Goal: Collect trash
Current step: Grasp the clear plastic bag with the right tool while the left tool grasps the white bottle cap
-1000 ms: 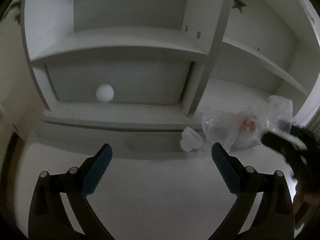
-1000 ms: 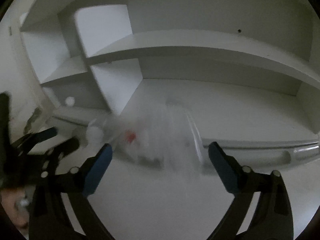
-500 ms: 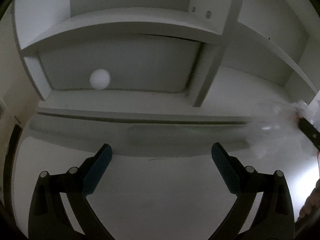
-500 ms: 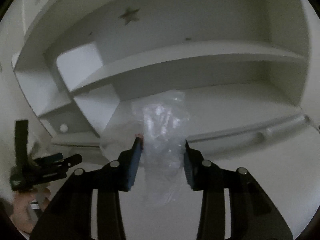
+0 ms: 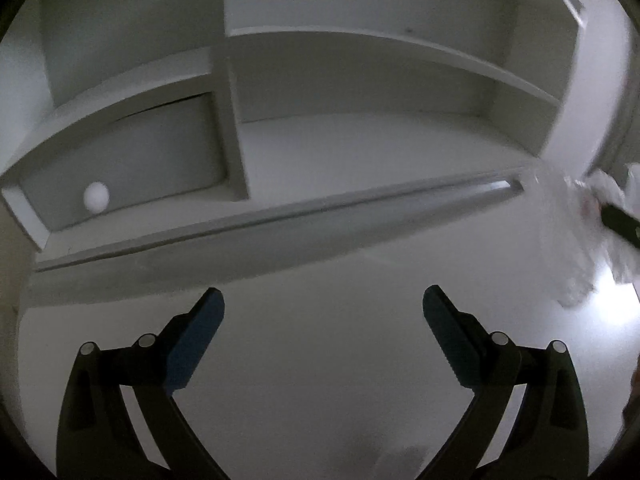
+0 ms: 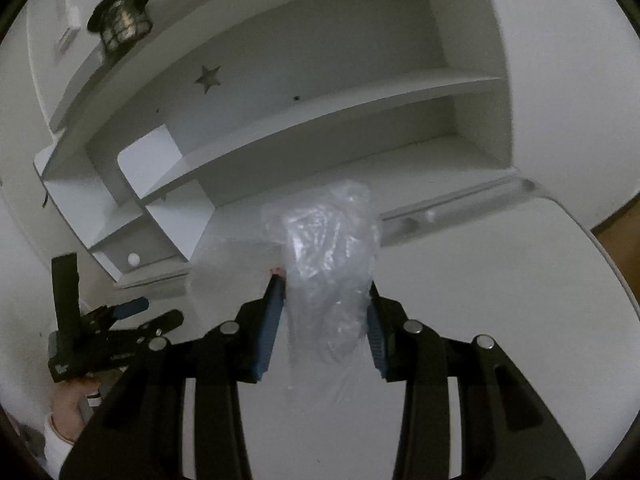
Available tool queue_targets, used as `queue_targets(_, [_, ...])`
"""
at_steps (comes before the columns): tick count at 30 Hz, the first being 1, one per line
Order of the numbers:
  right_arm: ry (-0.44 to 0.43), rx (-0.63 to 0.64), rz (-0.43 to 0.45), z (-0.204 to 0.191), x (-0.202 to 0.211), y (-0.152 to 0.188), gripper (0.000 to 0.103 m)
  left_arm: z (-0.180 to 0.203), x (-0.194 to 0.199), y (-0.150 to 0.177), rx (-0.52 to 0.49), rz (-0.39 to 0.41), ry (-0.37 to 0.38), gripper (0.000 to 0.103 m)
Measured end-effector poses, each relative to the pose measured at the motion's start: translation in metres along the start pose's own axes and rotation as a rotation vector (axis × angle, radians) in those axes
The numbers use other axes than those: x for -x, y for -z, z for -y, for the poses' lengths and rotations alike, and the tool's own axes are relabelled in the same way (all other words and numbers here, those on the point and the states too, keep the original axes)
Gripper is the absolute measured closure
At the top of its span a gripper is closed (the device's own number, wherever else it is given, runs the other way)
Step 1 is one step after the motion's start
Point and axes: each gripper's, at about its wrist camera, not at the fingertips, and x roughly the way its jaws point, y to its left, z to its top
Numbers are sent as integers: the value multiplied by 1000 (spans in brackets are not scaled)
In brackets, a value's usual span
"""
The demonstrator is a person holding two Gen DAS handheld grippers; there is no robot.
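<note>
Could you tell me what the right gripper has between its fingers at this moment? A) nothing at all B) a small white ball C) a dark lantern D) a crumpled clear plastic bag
D: in the right wrist view the right gripper has its blue pads pressed against a crumpled clear plastic bag, while the left gripper stands open and empty.

Dim, grey and grainy; bowing at fisheye edges; glaring at lower right of left view; blurring there.

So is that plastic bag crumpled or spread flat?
Crumpled: the plastic bag stands bunched and wrinkled between the right gripper's pads, off the desk.
</note>
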Motion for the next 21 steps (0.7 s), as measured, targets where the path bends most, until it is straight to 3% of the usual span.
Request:
queue_targets(6, [2, 15, 10, 19, 33, 22, 64, -4, 56, 45, 115, 55, 27, 7])
queue_targets(9, [-33, -11, 5, 25, 44, 32, 64, 6, 87, 74, 94, 57, 8, 7])
queue_targets(10, [-44, -13, 7, 25, 48, 34, 63, -7, 93, 80, 85, 53, 2, 7])
queue_targets(11, [-56, -13, 12, 26, 54, 38, 63, 2, 88, 67, 73, 43, -6, 7])
queue_targets(17, [-102, -10, 22, 24, 74, 50, 62, 5, 78, 94, 64, -61, -26, 7])
queue_targets(21, [-95, 0, 20, 23, 80, 59, 62, 5, 80, 108, 83, -70, -29, 8])
